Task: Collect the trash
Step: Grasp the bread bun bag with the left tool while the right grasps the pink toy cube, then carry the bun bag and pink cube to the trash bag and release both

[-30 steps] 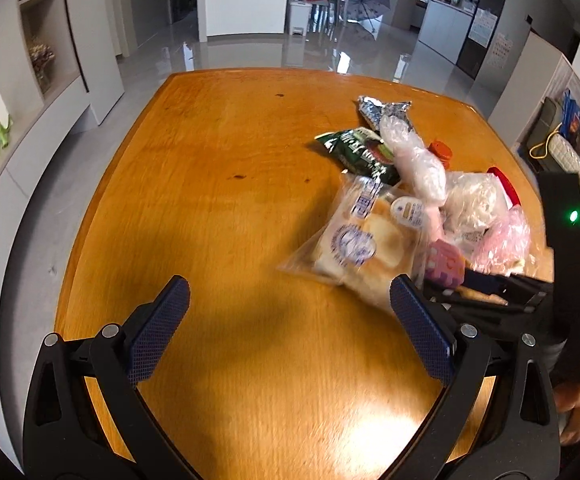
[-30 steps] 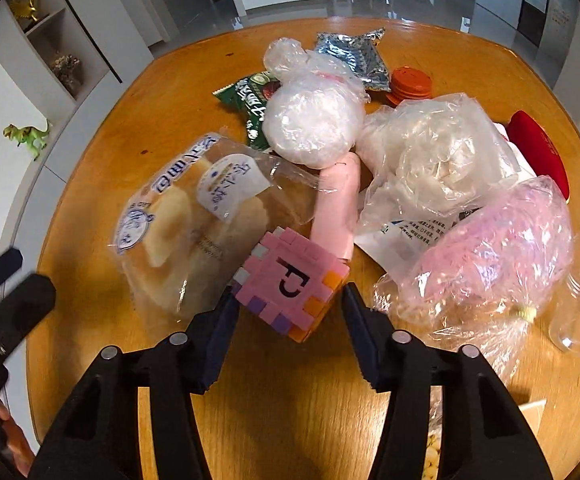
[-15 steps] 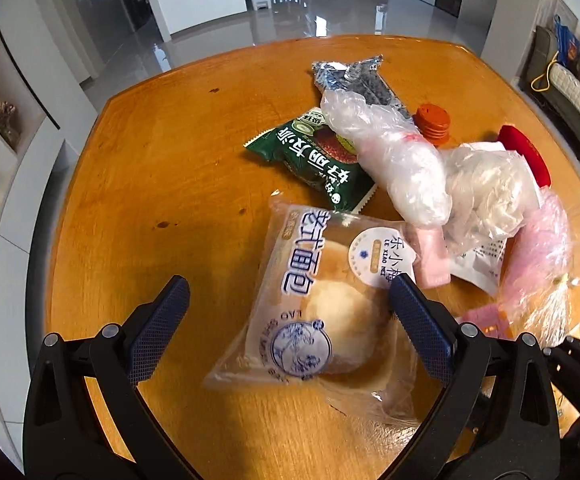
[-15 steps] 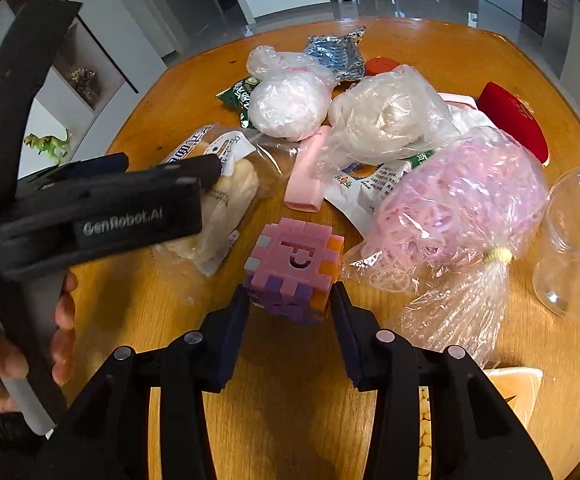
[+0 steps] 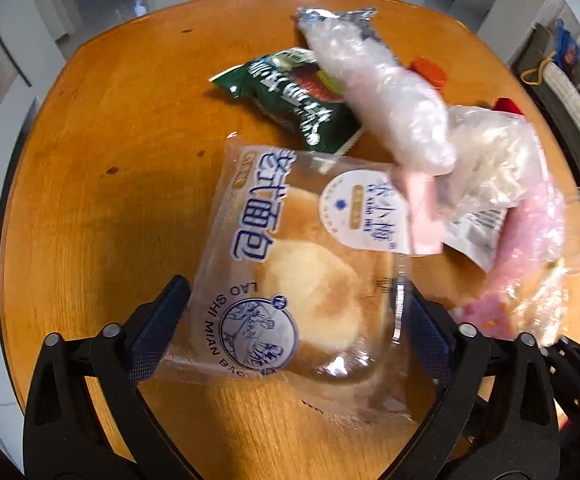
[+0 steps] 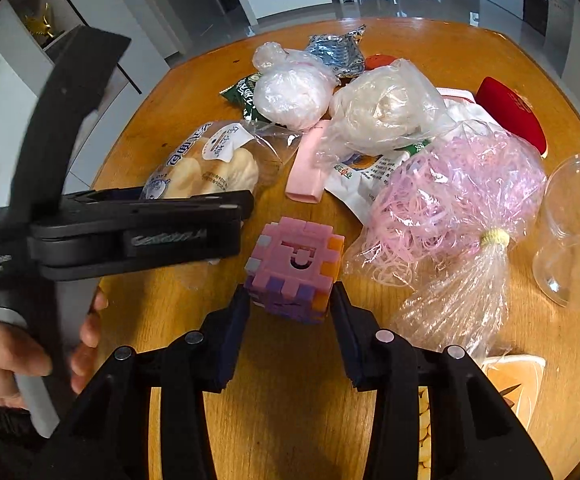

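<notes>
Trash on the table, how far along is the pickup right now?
Nothing looks collected yet. In hand: the right gripper is shut on the pink puzzle cube; the left gripper is closing around the bread packet, not yet squeezing it. Left on the table: the green snack wrapper, foil wrapper, white plastic bags and pink shred bag.

A clear-wrapped bread packet [image 5: 290, 280] lies flat on the table beside bagged pink shreds [image 6: 450, 200].
</notes>
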